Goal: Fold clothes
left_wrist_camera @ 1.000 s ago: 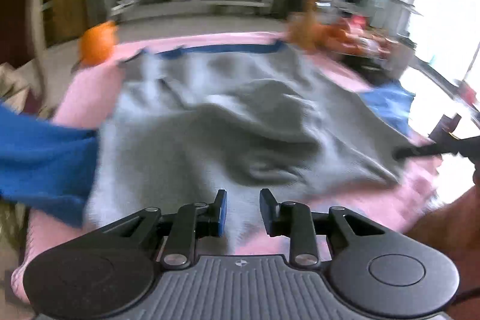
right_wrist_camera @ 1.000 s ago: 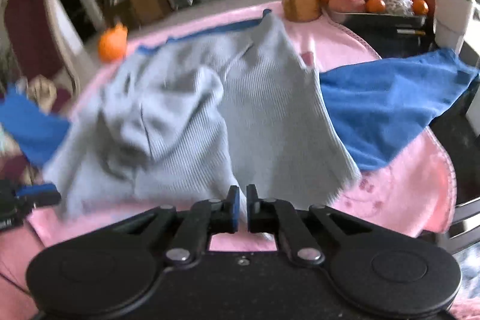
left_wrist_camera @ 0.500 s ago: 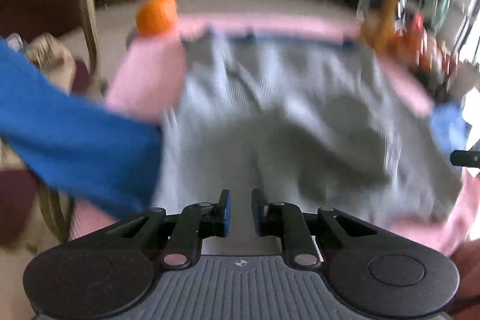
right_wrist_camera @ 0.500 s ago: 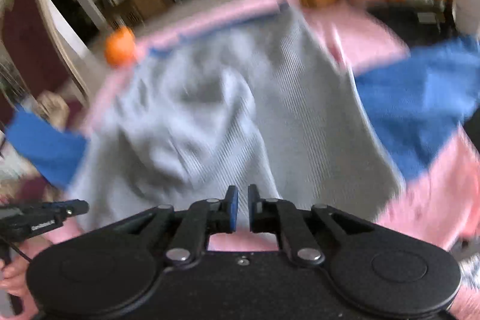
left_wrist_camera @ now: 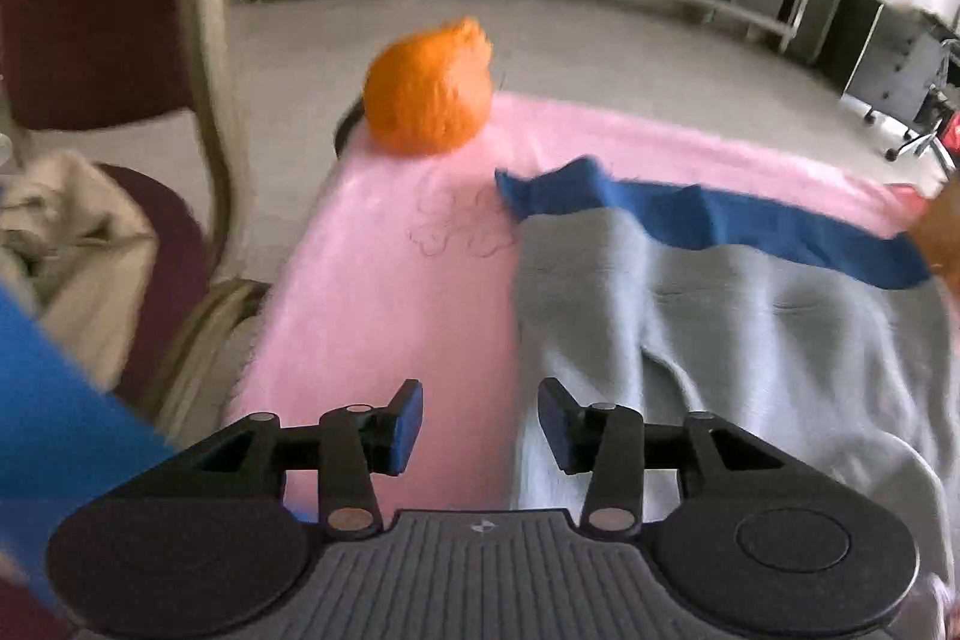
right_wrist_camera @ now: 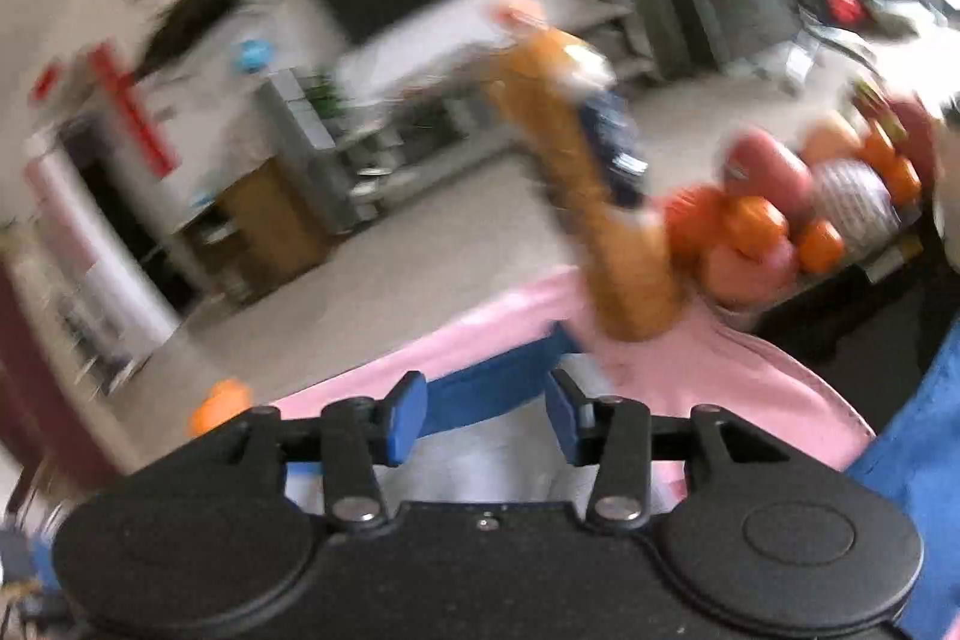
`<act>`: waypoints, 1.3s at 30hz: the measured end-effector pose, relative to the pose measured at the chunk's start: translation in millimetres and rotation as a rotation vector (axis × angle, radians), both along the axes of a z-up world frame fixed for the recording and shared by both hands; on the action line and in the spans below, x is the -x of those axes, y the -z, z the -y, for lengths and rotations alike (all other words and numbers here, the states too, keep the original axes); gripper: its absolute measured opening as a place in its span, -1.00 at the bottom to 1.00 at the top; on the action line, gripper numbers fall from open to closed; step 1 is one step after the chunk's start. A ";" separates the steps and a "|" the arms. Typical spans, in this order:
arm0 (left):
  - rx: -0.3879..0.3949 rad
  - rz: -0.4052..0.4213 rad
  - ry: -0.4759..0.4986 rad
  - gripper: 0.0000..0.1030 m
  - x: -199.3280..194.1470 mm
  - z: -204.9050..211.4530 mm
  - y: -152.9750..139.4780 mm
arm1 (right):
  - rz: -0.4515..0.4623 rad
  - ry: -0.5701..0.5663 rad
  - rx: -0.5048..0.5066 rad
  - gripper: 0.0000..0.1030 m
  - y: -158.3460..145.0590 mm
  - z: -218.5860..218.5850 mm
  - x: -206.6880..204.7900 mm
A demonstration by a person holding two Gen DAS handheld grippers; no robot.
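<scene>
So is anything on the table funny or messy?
Yes: an orange sits at the pink cloth's far corner, close to the edge, where it could roll off. The grey garment looks rumpled, not flat.

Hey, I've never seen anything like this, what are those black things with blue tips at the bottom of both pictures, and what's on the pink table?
They are hand-held grippers: a person holds one in each hand, and a camera on each looks forward along its two fingers. One picture is from the left gripper, the other from the right gripper. Both have their jaws opening, with nothing between the fingers. On the pink cloth lies a grey garment with a blue edge, to be folded. An orange ball sits at the far corner. The blurred right view also shows a tall orange bottle and a pile of fruit behind it.
</scene>
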State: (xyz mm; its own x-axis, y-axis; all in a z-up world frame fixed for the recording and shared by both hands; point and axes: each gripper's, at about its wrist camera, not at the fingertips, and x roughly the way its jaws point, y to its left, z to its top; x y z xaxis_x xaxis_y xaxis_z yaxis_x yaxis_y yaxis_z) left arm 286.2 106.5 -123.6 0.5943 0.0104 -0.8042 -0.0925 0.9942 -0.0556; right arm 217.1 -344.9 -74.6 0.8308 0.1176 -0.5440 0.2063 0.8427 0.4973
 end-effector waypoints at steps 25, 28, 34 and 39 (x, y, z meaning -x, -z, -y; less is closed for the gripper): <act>-0.136 0.232 0.077 -0.81 -75.2 39.1 32.1 | -0.101 -0.073 0.284 -0.64 97.0 -20.9 -115.4; -0.256 0.243 0.080 -0.78 -74.6 48.0 37.1 | -0.047 -0.063 0.396 -0.65 86.7 -37.5 -107.2; -0.394 0.209 0.026 -0.60 -79.3 59.5 51.1 | -0.168 -0.056 0.410 -0.40 111.2 -32.6 -112.8; -0.301 0.163 -0.187 -0.66 -61.9 23.7 -2.7 | -0.152 -0.010 0.366 -0.35 80.7 -22.0 -90.4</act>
